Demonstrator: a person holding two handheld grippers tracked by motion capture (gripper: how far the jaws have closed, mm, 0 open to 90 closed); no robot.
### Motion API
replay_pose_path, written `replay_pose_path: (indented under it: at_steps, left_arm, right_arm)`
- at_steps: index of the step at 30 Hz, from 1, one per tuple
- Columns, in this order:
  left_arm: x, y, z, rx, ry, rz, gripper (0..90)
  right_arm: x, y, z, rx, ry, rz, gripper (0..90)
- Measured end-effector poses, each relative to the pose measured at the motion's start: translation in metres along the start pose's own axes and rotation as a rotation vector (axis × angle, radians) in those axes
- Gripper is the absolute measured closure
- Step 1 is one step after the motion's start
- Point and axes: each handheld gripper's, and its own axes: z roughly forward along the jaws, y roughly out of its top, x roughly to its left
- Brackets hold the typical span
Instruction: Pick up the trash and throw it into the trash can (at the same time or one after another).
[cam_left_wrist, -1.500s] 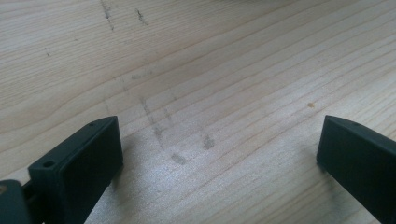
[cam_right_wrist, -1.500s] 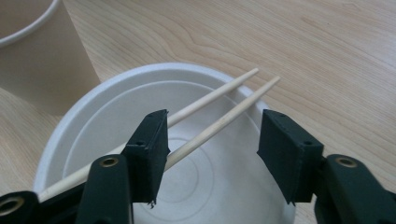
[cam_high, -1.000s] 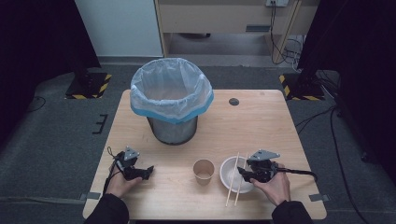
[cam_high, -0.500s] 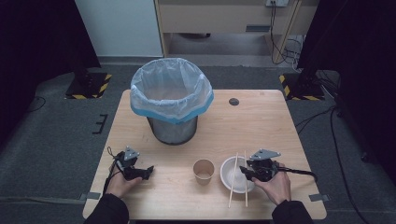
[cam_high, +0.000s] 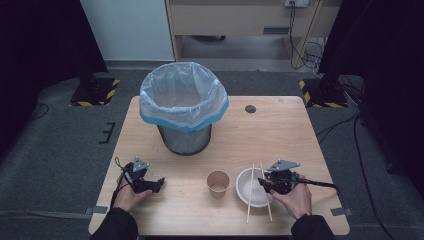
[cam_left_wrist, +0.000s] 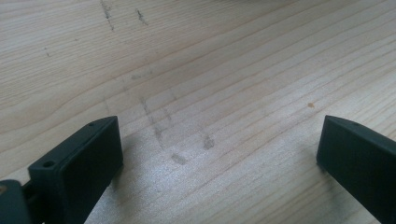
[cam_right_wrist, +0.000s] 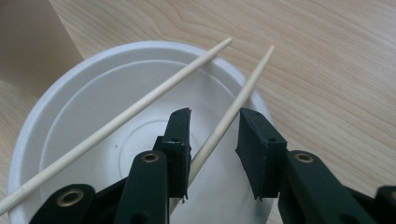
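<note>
A white bowl (cam_high: 243, 181) sits near the table's front right with two wooden chopsticks lying across it. My right gripper (cam_high: 262, 184) hovers at the bowl's right side. In the right gripper view its jaws (cam_right_wrist: 215, 116) have just been closing around the right chopstick (cam_right_wrist: 247, 81), which lies between them against the left pad with a gap at the right pad. The other chopstick (cam_right_wrist: 140, 107) crosses the bowl (cam_right_wrist: 70, 121) to the left. My left gripper (cam_high: 159, 183) rests at the front left, open (cam_left_wrist: 219, 126) over bare wood.
A brown paper cup (cam_high: 218, 183) stands just left of the bowl. A metal bin with a white and blue liner (cam_high: 183, 107) stands at the table's back middle. A small dark disc (cam_high: 250, 108) lies behind on the right.
Both hands stay in place. The right gripper's jaws look a little narrower around the chopstick, and the chopsticks have shifted slightly on the bowl.
</note>
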Motion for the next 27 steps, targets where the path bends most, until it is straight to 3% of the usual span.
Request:
replay_pose_path:
  at_steps: [17,27]
  left_arm:
    - [0.0,0.0,0.0,0.0,0.0,0.0,0.0]
    - [0.0,0.0,0.0,0.0,0.0,0.0,0.0]
  right_arm:
    - [-0.002,0.0017,-0.0041,0.02,-0.011,0.054,85.1]
    - [-0.004,0.0034,-0.008,-0.006,-0.012,0.079,85.5]
